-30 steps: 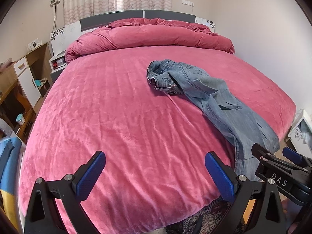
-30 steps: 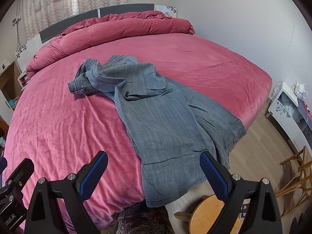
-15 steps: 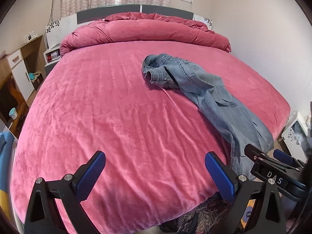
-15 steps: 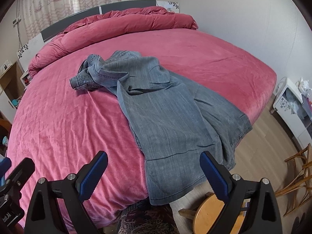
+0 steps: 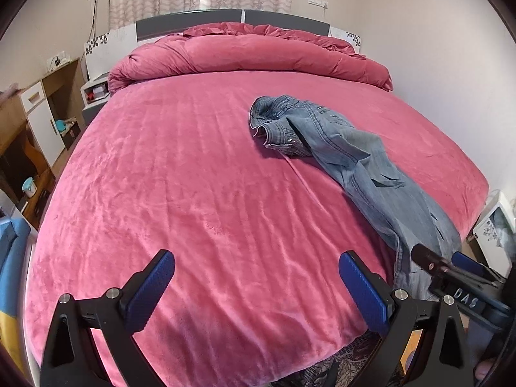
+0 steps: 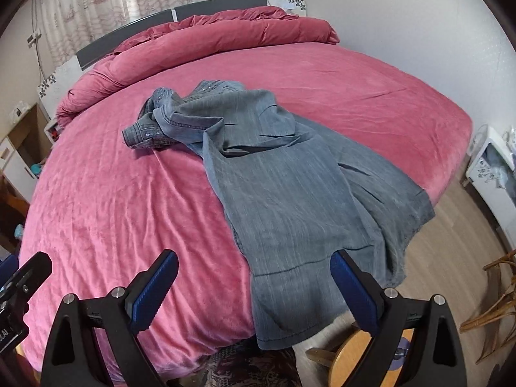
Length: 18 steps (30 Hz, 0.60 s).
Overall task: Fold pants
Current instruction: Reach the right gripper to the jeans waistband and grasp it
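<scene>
Both tongs gape wide and empty: left tongs point(image 5: 256, 285) low over bare bedspread point(image 5: 193, 193), right tongs point(image 6: 254, 285) now closer above the jeans point(image 6: 283, 187) sprawled mid-frame, hems spilling off the bed's near edge. We're closing in, nothing folded yet.

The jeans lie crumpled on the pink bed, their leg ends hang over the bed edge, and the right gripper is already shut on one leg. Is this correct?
Not quite. In the right wrist view the right gripper is open and holds nothing; it only hovers above the jeans. They do lie crumpled on the pink bed, leg ends over the edge.
</scene>
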Tool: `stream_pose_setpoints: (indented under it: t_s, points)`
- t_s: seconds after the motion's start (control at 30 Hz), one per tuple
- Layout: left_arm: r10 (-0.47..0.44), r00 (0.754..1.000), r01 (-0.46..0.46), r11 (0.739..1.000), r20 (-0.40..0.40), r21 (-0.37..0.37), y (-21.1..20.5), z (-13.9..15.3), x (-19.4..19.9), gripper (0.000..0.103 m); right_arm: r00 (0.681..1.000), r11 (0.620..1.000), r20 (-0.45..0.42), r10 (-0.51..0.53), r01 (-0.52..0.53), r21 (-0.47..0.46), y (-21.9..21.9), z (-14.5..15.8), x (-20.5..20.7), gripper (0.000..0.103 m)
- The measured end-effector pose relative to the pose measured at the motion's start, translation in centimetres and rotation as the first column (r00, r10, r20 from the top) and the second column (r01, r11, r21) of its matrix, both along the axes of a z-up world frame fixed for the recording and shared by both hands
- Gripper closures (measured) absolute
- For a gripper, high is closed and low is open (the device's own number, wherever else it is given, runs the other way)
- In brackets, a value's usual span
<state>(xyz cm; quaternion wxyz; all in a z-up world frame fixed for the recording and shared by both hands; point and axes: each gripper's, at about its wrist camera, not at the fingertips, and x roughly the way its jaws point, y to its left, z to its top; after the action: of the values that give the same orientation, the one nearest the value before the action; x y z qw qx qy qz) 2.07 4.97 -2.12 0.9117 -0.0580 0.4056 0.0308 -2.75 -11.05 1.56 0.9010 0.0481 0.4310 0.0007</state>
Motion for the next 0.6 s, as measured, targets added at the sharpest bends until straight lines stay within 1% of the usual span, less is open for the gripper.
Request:
stream_pose_setpoints:
  t_s: [0.17,0.3,0.37,0.43,0.53,0.6]
  points:
    - [0.012,0.999,-0.013,1.0,-0.036,-0.025,0.5,-0.9,0.4,0.001,0.999,0.999,0.027,0.035,-0.036,0.037,0.0,0.5,0.8,0.006]
    - [0.018,0.998,-0.02,0.999,-0.056,-0.025,0.8,-1.5,0.6,0.001,0.998,0.999,0.034,0.045,-0.045,-0.002,0.6,0.7,1.6,0.006]
    - [0.013,0.998,-0.015,0.999,-0.069,-0.038,1.3,-1.8,0.7,0.001,0.999,0.999,0.029,0.045,-0.044,-0.023,0.7,0.6,2.2,0.006]
    - [0.015,0.998,-0.018,0.998,-0.064,-0.054,2.0,-1.9,0.7,0.001,0.999,0.999,0.013,0.051,-0.051,-0.019,0.8,0.6,3.3,0.006]
    - [0.029,0.998,-0.032,0.999,-0.062,-0.044,3.3,-1.9,0.9,0.001,0.998,0.998,0.015,0.058,-0.058,-0.023,0.8,0.9,4.8,0.006]
    - [0.056,0.996,-0.058,0.997,-0.065,-0.04,5.0,-2.1,0.7,0.001,0.997,0.998,0.027,0.066,-0.066,-0.012,1.0,1.3,5.9,0.006]
